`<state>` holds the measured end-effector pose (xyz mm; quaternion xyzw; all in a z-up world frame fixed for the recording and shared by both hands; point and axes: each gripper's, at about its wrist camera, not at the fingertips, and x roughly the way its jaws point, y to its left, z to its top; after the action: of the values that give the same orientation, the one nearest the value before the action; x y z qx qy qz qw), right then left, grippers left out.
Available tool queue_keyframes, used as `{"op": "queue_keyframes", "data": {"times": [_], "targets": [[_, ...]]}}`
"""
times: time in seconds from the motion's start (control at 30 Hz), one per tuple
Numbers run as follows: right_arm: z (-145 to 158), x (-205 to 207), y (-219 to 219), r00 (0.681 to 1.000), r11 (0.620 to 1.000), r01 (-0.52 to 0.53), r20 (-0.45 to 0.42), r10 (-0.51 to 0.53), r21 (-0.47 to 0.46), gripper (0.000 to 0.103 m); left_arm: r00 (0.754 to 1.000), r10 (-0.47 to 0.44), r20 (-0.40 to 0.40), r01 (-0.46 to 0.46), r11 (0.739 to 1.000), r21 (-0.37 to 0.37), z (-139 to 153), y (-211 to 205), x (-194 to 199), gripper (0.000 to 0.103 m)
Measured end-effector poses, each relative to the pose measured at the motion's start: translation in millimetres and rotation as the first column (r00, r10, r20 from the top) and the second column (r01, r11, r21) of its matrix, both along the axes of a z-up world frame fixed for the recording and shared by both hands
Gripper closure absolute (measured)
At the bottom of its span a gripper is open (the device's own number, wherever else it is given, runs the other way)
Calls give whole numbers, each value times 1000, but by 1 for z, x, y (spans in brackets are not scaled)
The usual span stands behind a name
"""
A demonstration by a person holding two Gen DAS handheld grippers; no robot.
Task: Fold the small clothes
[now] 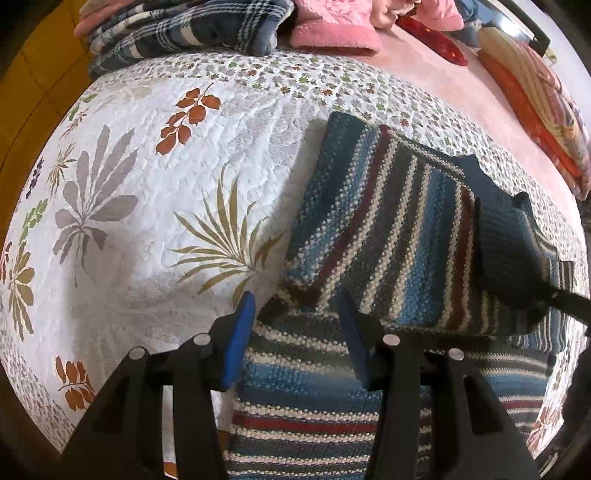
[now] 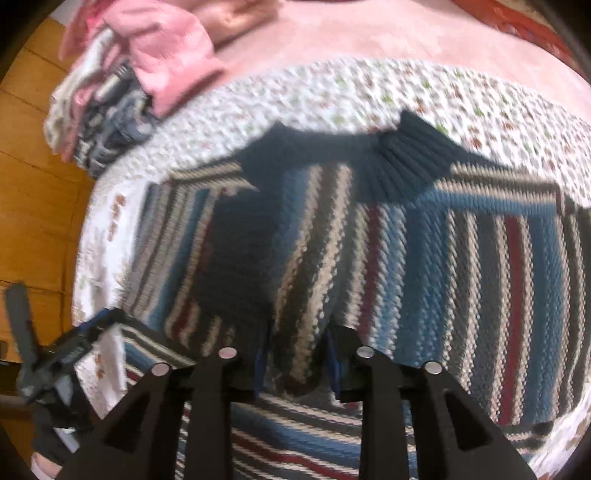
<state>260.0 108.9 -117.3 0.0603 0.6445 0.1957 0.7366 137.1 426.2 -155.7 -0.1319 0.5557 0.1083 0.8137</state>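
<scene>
Sweater (image 1: 388, 229) lies on leaf-print quilt (image 1: 147, 184), bed

Both wrist views close above the striped sweater (image 1: 388, 229), right perhaps nearer.

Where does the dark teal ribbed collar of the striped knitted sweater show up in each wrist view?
Left wrist: dark teal ribbed collar at right of centre, folded over the striped knitted sweater.
Right wrist: collar at upper centre, sweater's far edge.
Shared landmark: pink fleece garment at the top.
</scene>
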Motion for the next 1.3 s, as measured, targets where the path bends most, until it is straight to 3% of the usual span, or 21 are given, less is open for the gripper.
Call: {"op": "queue_keyframes", "data": {"times": [0.03,0.17,0.3,0.47,0.57,0.67,0.7,0.77,0.83,0.93,1.1,1.3], "targets": [[1,-2,1,1000,999,2,13,-1,-35,64,1000,6,3,-6,1000,-6,2,1,-1,56],[41,-11,11,984,990,5,178,20,-140,55,998,49,26,-48,998,-28,11,10,-2,53],[56,-23,48,976,984,-111,172,134,-137,38,997,78,26,-76,996,-51,14,15,-3,53],[25,-34,94,973,959,-177,111,205,-222,35,998,60,27,-59,998,-37,15,13,-3,51],[8,-36,104,974,943,-173,95,207,-285,28,999,41,18,-41,999,-21,13,10,-2,50],[-10,-34,112,972,916,-182,74,222,-358,28,1000,30,3,-30,999,-16,10,8,-1,50],[-14,-34,114,971,907,-184,76,229,-378,29,1000,28,2,-28,999,-17,10,7,-1,50],[-15,-34,114,969,902,-179,87,231,-394,42,1000,23,2,-23,1000,-16,10,6,0,49],[-10,-31,108,971,903,-162,98,217,-399,78,1000,16,3,-16,1000,-7,10,4,0,48],[4,-26,87,981,950,-139,89,170,-280,94,1000,8,2,-8,1000,0,9,2,0,48],[40,-21,30,992,995,-27,117,38,-95,94,1000,-9,0,9,1000,14,7,-3,1,48],[60,-11,-54,988,992,120,96,-122,27,94,999,-35,-6,35,999,29,1,-10,3,47]]}}
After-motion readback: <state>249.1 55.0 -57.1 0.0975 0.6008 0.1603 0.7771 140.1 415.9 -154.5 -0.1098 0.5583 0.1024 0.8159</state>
